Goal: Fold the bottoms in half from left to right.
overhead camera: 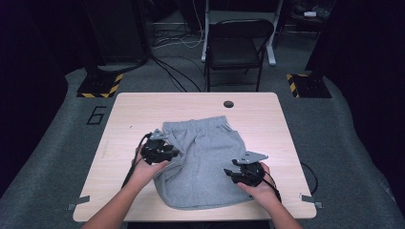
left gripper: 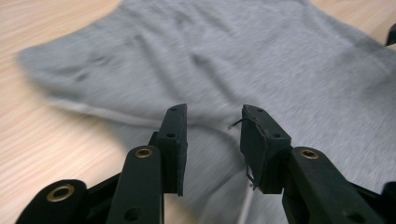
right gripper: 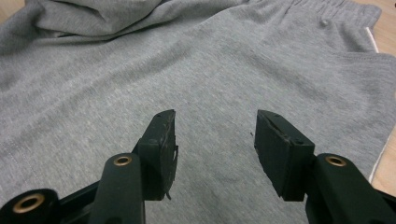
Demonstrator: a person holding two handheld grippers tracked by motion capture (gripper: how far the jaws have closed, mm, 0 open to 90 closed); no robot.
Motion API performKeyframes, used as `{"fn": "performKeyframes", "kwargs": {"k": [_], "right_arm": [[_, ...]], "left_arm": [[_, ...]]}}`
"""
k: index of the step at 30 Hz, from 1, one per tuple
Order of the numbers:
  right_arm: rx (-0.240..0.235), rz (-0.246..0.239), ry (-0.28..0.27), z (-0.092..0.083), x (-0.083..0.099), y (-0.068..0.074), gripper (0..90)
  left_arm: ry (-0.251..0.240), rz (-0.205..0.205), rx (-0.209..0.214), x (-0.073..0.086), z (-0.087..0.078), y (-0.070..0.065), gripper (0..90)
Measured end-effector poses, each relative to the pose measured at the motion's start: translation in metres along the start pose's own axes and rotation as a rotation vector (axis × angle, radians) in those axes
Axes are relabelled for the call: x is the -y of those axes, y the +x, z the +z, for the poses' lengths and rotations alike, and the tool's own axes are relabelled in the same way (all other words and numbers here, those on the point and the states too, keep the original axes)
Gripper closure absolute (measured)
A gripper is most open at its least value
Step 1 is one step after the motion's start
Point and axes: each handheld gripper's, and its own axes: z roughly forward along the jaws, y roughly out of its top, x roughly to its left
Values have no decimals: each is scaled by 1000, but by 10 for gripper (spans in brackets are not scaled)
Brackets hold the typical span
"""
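step: folding grey shorts (overhead camera: 203,160) on the table (overhead camera: 124,114); looks like mid-fold, a grab for the next fold not yet made
shorts: lie flat near the table's middle-front, waistband toward the far edge, hem toward the person; left side looks rumpled or partly turned over
left tongs (overhead camera: 175,153): at the shorts' left edge, over the cloth; in the left gripper view (left gripper: 212,140) jaws stand apart, nothing pinched, fabric lies beyond and below them
right tongs (overhead camera: 228,172): over the lower right part of the shorts; right gripper view (right gripper: 212,149) shows jaws spread, flat grey cloth between and under them, pads not pressing on it
next move: probably each set of tongs needs to drop to an edge or hem and pinch one clean layer; left side needs care, layers bunched there
hidden: shorts' near right corner is behind the right hand (overhead camera: 260,188); left edge is under the left hand (overhead camera: 145,171) and gripper
hard to make out: left gripper view blurred, seams and layer count unclear; whether jaw tips touch cloth cannot be told
cut off: forearms leave the bottom of the high view
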Motion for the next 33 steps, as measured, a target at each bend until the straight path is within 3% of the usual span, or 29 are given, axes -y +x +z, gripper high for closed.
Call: {"fn": "performKeyframes", "kwargs": {"k": [2,5,10,13,16,21,22,23,29,33], "right_arm": [[2,7,-1,1,0,1,474],[4,-12,5,1,-1,0,472],[7,6,4,4,0,1,467],[7,-5,13,4,0,0,466],[8,-3,13,4,1,0,466],[12,14,14,3,1,0,465],[11,11,14,2,1,-1,465],[13,15,6,3,2,-1,465],[10,10,9,2,2,-3,465],[8,8,14,1,1,-2,465]], "left_arm": [[13,-44,10,17,-13,13,605],[19,-41,8,29,-19,15,605],[27,-13,32,48,-29,5,599],[33,6,33,51,-28,1,607],[77,47,53,54,-20,-3,658],[119,49,88,56,-13,-5,756],[114,47,101,55,-12,-7,837],[114,56,111,53,-13,-8,855],[71,89,132,38,-19,-25,869],[43,104,169,20,-18,-40,869]]}}
